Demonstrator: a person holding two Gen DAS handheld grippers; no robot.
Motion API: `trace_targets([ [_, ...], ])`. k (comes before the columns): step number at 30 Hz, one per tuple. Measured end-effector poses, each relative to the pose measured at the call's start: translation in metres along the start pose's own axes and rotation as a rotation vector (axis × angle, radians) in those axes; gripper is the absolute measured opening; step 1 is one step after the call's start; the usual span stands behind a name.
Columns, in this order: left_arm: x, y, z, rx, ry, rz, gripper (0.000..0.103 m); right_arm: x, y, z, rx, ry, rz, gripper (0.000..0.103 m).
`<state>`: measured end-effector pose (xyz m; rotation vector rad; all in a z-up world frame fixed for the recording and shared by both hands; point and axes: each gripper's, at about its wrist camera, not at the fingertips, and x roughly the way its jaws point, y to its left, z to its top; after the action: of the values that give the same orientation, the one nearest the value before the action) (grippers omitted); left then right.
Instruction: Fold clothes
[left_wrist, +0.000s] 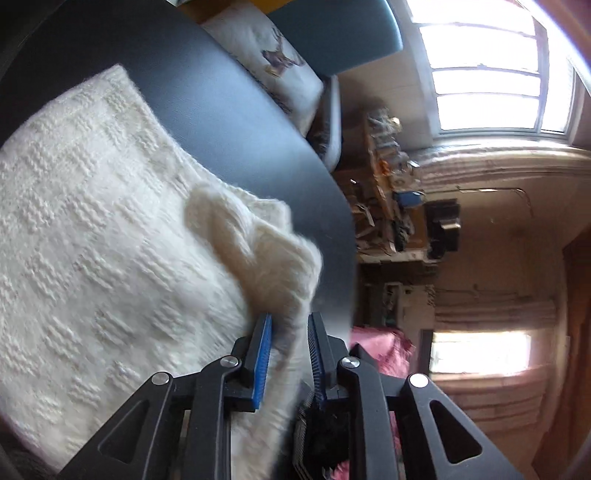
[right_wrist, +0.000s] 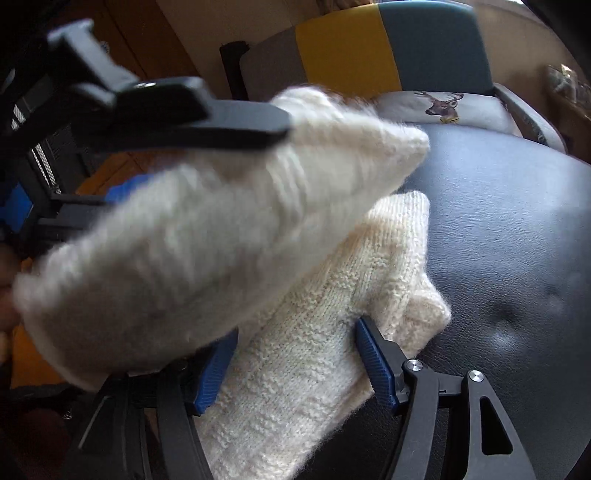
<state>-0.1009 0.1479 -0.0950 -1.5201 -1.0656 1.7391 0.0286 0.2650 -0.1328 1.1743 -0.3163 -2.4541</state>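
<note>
Your left gripper clamped the cream knitted sweater's raised fold; your right gripper stood apart astride its near edge, nearer the black padded table.

bare black tabletop right of sweater, chair behind the table

Both wrist views look close along their tongs (left rolled sideways), sharing the cream knit and dark tabletop.

The sweater lies on the tabletop. One part of it is lifted above the rest, held by the left gripper. Behind the tabletop stands a chair, with a cushion on its seat.
</note>
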Motion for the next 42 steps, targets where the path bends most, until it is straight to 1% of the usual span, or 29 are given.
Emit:
trace_targets([
  [2,-0.005,-0.012,-0.008,0.021,0.037,-0.049,0.017,-0.012,-0.005,-0.003,0.023,-0.017,-0.002,0.067],
  [4,-0.015,-0.028,-0.016,0.090,0.056,-0.078,0.018,-0.023,-0.006,-0.009,0.025,-0.025,-0.024,0.068],
  [5,-0.027,-0.034,-0.017,0.129,0.044,-0.086,0.018,-0.030,-0.006,-0.012,0.025,-0.023,-0.042,0.072],
  [8,-0.067,-0.046,-0.016,0.235,0.002,-0.098,0.018,-0.060,-0.010,-0.024,0.049,-0.026,-0.085,0.073],
  [10,-0.095,-0.041,-0.008,0.292,-0.057,-0.046,0.018,-0.086,-0.011,-0.032,0.075,-0.052,-0.084,0.073],
  [12,-0.121,-0.027,0.002,0.343,-0.127,0.040,0.018,-0.111,-0.002,-0.032,0.065,-0.092,-0.045,0.074],
  [13,-0.131,-0.018,0.006,0.354,-0.154,0.080,0.018,-0.121,0.006,-0.030,0.050,-0.110,-0.013,0.077],
  [14,-0.140,-0.005,0.008,0.349,-0.174,0.114,0.018,-0.127,0.017,-0.027,0.028,-0.119,0.034,0.082],
  [15,-0.148,0.008,0.011,0.344,-0.193,0.149,0.018,-0.130,0.030,-0.021,0.004,-0.117,0.085,0.084],
  [16,-0.157,0.022,0.013,0.335,-0.209,0.176,0.018,-0.129,0.044,-0.016,-0.028,-0.108,0.124,0.088],
  [18,-0.164,0.047,0.013,0.314,-0.212,0.198,0.018,-0.122,0.071,-0.006,-0.097,-0.080,0.181,0.088],
  [20,-0.166,0.064,0.011,0.320,-0.201,0.214,0.018,-0.103,0.091,0.005,-0.128,-0.008,0.238,0.088],
  [22,-0.164,0.077,0.007,0.337,-0.185,0.226,0.018,-0.077,0.098,0.012,-0.128,0.092,0.288,0.088],
  [24,-0.155,0.082,0.004,0.371,-0.178,0.241,0.018,-0.051,0.099,0.014,-0.116,0.180,0.279,0.088],
  [25,-0.153,0.084,0.003,0.389,-0.172,0.231,0.018,-0.041,0.100,0.015,-0.102,0.206,0.283,0.088],
  [27,-0.147,0.084,-0.001,0.413,-0.156,0.191,0.018,-0.028,0.100,0.016,-0.052,0.235,0.334,0.088],
  [28,-0.141,0.082,-0.002,0.444,-0.138,0.183,0.018,-0.025,0.101,0.014,-0.031,0.249,0.364,0.088],
  [30,-0.127,0.083,-0.011,0.513,-0.097,0.242,0.018,-0.024,0.099,0.003,0.001,0.263,0.412,0.090],
  [31,-0.120,0.085,-0.017,0.532,-0.071,0.252,0.018,-0.023,0.092,-0.008,0.035,0.277,0.426,0.091],
  [32,-0.115,0.088,-0.022,0.549,-0.050,0.252,0.017,-0.020,0.081,-0.021,0.072,0.297,0.404,0.091],
  [33,-0.110,0.091,-0.026,0.565,-0.031,0.252,0.015,-0.017,0.070,-0.036,0.107,0.314,0.359,0.090],
  [34,-0.107,0.092,-0.029,0.575,-0.017,0.250,0.015,-0.019,0.060,-0.047,0.136,0.287,0.351,0.084],
  [35,-0.103,0.093,-0.032,0.586,-0.002,0.249,0.015,-0.027,0.053,-0.053,0.170,0.234,0.375,0.083],
  [36,-0.101,0.093,-0.035,0.600,0.005,0.249,0.015,-0.033,0.047,-0.056,0.220,0.204,0.383,0.083],
  [38,-0.102,0.086,-0.040,0.649,-0.010,0.259,0.015,-0.048,0.041,-0.057,0.287,0.155,0.388,0.083],
  [40,-0.103,0.082,-0.043,0.688,-0.014,0.250,0.015,-0.067,0.038,-0.052,0.305,0.090,0.363,0.083],
  [42,-0.104,0.079,-0.046,0.720,-0.012,0.234,0.016,-0.087,0.030,-0.045,0.336,-0.002,0.333,0.084],
])
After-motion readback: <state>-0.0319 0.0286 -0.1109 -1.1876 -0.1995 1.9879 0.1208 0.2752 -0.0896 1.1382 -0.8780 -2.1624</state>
